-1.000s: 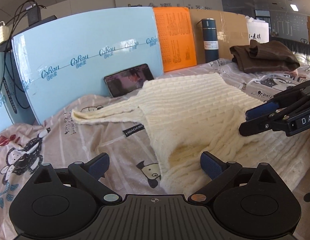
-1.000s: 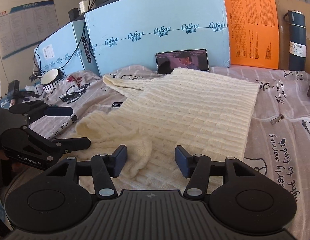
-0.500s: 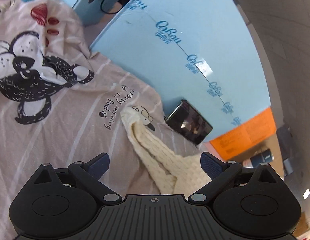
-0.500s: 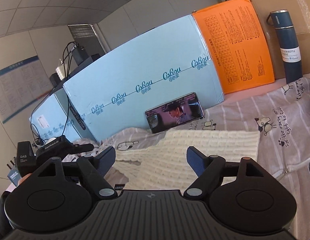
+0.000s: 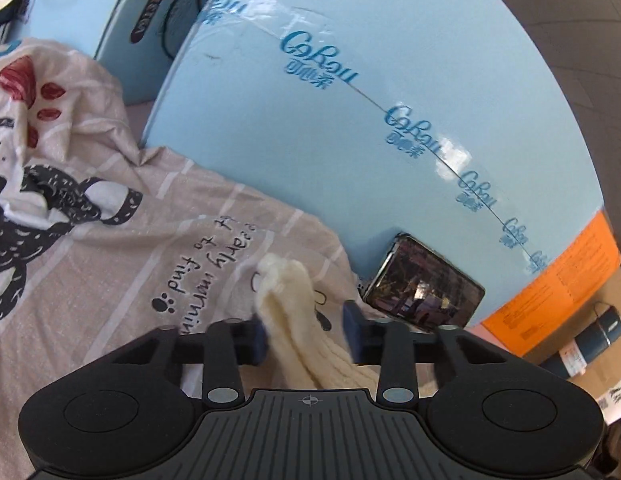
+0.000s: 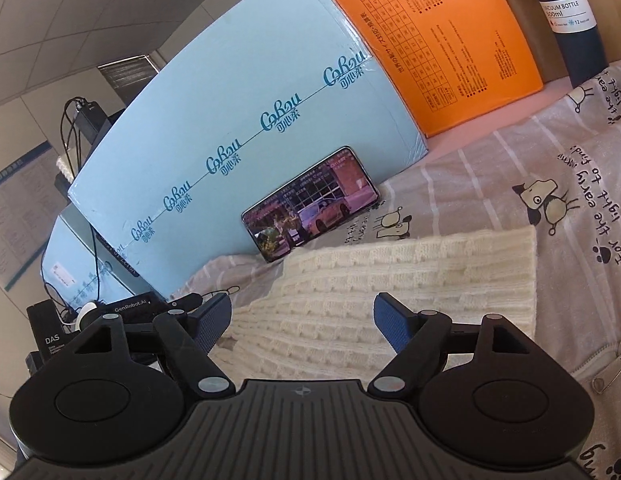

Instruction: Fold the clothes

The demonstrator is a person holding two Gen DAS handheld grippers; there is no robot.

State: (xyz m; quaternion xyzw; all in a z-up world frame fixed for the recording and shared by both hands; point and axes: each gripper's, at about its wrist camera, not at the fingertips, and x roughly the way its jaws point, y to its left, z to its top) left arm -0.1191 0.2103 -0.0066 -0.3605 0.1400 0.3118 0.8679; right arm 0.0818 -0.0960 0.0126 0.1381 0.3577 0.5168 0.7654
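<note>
Since folding starts with the sleeve (image 5: 288,304), the left gripper (image 5: 304,330) straddles its cuff, jaws apart, not yet pinching, while the right gripper (image 6: 302,324) hovers wide open over the cream knit sweater (image 6: 390,280).

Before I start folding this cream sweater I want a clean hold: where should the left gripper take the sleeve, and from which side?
Take the sleeve just behind its cuff end, coming along its length from the body side. It lies as a narrow ribbed strip on the printed sheet, already between the left gripper fingers, whose jaws straddle its width but have not yet closed on it.
</note>
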